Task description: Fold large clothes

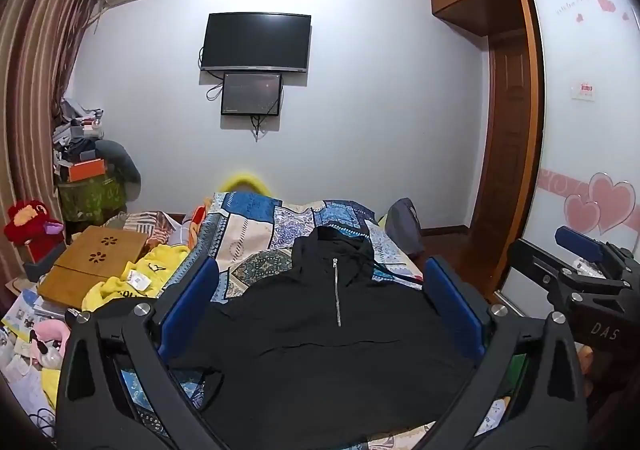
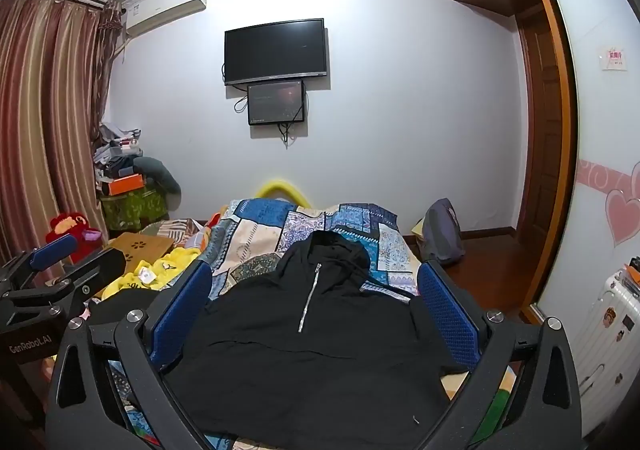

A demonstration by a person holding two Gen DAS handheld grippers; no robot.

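Lying flat on the patchwork quilt (image 1: 256,238) of the bed is a black hoodie (image 1: 320,350), front up, its silver zip (image 1: 337,292) running down from the neck and its hood (image 1: 340,240) pointing toward the far wall. The left gripper (image 1: 322,298) hovers over the near part of the garment with its blue fingers (image 1: 188,302) spread wide, one on each side of the chest, nothing between them but the cloth below; whether the pads touch the fabric cannot be told. The right gripper (image 2: 314,300) sits likewise, its blue fingers (image 2: 448,314) wide apart and framing the same hoodie (image 2: 312,350) from a little further right. Each gripper shows at the edge of the other's view, side by side and near each other. To the left of the hoodie lie a yellow garment (image 1: 132,282) and a wooden lap desk (image 1: 96,266). On the far wall hang a dark TV (image 1: 256,42) and a smaller screen (image 1: 251,94) just under it. A wardrobe (image 2: 592,130) with heart decals stands at the right.
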